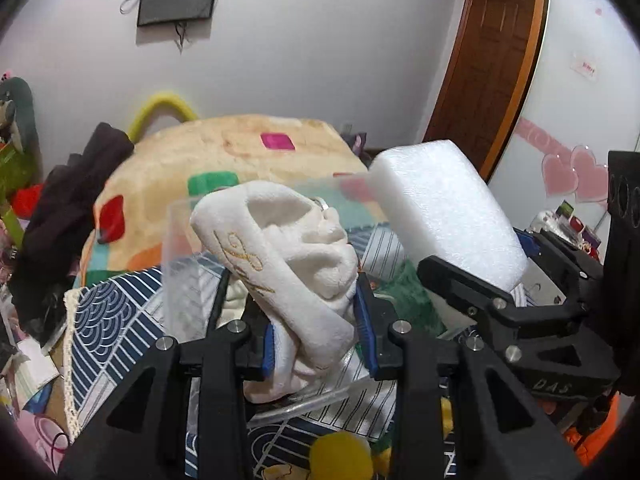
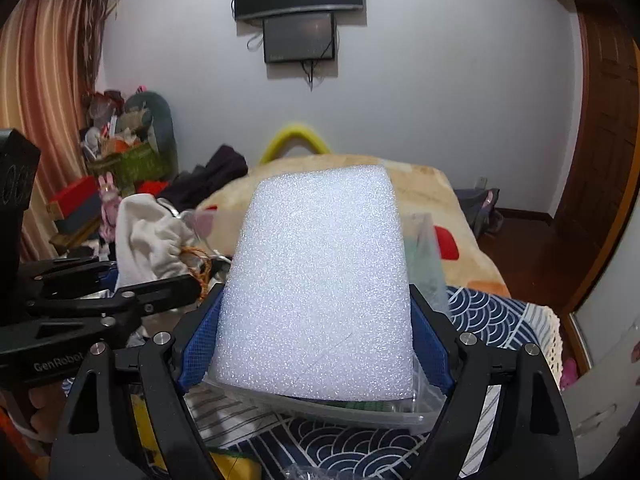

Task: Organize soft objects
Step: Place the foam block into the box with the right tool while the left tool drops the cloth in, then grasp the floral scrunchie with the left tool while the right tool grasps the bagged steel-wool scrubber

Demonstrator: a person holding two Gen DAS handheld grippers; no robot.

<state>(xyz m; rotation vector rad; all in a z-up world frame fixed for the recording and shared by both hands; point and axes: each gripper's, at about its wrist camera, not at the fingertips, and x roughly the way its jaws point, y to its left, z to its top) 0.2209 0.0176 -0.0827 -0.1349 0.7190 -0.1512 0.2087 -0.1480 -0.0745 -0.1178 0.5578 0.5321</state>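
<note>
Likely mid-transfer: both soft things lifted over the clear plastic box (image 2: pixel 430 414), lowering in still needed. White foam block (image 2: pixel 320 280) filled centre frame, squeezed by right gripper (image 2: pixel 316 340), jaws closed on its sides, long axis pointing away toward upper frame. White plush cloth (image 1: pixel 288 264), centre of left view, clamped in left gripper (image 1: pixel 316 332), lying diagonally, upper left to lower right.

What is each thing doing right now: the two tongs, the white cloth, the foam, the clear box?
Left tongs: shut on the white cloth.
Right tongs: shut on the foam block.
White cloth: crumpled, held up.
Foam block: held above the clear box.
Clear box: open, no lid on.
</note>
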